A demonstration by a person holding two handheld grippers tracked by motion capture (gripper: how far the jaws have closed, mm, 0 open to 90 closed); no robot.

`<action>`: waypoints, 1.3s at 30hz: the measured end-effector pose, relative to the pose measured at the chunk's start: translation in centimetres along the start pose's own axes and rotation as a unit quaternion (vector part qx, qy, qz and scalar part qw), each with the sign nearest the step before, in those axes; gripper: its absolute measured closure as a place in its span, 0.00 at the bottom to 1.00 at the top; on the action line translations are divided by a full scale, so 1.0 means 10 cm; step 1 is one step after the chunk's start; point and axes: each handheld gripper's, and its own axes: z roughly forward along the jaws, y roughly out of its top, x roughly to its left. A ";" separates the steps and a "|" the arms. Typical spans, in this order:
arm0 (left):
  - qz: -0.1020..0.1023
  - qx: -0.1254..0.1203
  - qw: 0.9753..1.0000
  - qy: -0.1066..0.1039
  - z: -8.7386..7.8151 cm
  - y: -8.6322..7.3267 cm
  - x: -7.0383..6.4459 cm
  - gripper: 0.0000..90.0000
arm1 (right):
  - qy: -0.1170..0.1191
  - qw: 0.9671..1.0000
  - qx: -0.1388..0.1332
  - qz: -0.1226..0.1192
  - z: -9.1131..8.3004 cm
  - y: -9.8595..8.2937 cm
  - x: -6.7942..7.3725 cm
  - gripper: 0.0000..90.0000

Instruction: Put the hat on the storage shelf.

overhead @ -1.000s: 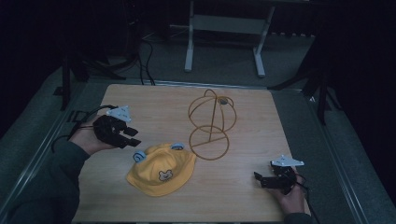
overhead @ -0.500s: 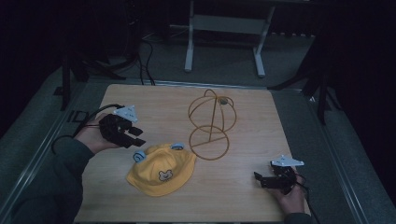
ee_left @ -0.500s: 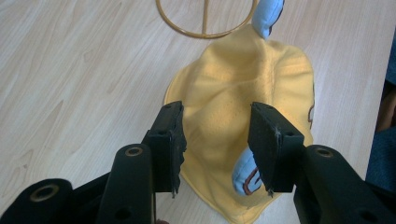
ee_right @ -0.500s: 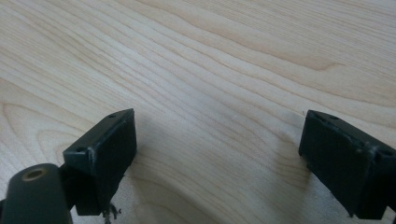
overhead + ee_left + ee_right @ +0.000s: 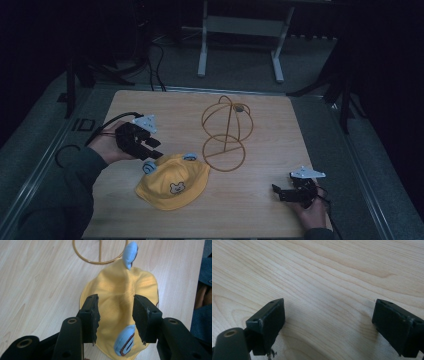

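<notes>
The yellow fabric bear-face hat [image 5: 172,181] lies just right of the nearer, released left gripper [image 5: 153,149]; the right gripper [image 5: 276,192], also released, is positioned well apart.

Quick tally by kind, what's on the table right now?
Yellow hat: 1
Wire hat stand: 1
Hand-held grippers: 2, left hand-held gripper, right hand-held gripper
Total: 4

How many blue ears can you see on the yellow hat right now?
2. One blue ear sits at the hat's rim beside the left gripper, between its open fingers in the left gripper view; the other ear is nearer the wire stand.
</notes>
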 end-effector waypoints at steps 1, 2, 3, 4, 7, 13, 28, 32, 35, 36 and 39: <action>0.002 0.002 1.000 -0.001 0.01 0.01 -0.01 0.62 | 0.000 1.000 0.000 0.000 0.00 0.00 0.00 0.12; 0.004 0.002 1.000 -0.001 0.02 0.02 -0.01 0.62 | 0.000 1.000 0.000 0.000 0.00 0.00 0.00 0.12; 0.002 0.000 1.000 -0.002 0.03 0.03 -0.01 0.62 | 0.000 1.000 0.000 0.000 0.00 0.00 0.00 0.12; 0.004 0.001 1.000 -0.003 0.04 0.04 -0.01 0.62 | 0.000 1.000 0.000 0.000 0.00 0.00 0.00 0.12; 0.005 0.002 1.000 -0.004 0.08 0.07 -0.02 0.62 | 0.000 1.000 0.000 0.000 0.00 0.00 0.00 0.12; 0.011 0.012 1.000 -0.011 0.18 0.11 -0.04 0.62 | 0.000 1.000 0.000 0.000 0.00 0.00 0.00 0.12; 0.024 0.075 0.997 -0.016 0.47 0.18 -0.09 0.63 | 0.000 1.000 0.000 -0.001 0.00 0.00 0.00 0.12; 0.019 0.099 0.995 -0.023 0.56 0.20 -0.09 0.65 | 0.000 1.000 0.000 -0.001 0.00 0.00 0.00 0.12; 0.018 0.120 0.992 -0.025 0.61 0.22 -0.09 0.68 | 0.000 1.000 0.000 -0.001 0.00 0.00 0.00 0.12; 0.015 0.123 0.992 -0.026 0.63 0.22 -0.09 0.68 | 0.000 1.000 0.000 -0.001 0.00 0.00 0.00 0.12; 0.019 0.137 0.990 -0.024 0.67 0.22 -0.10 0.70 | 0.000 1.000 0.000 -0.001 0.00 0.00 0.00 0.12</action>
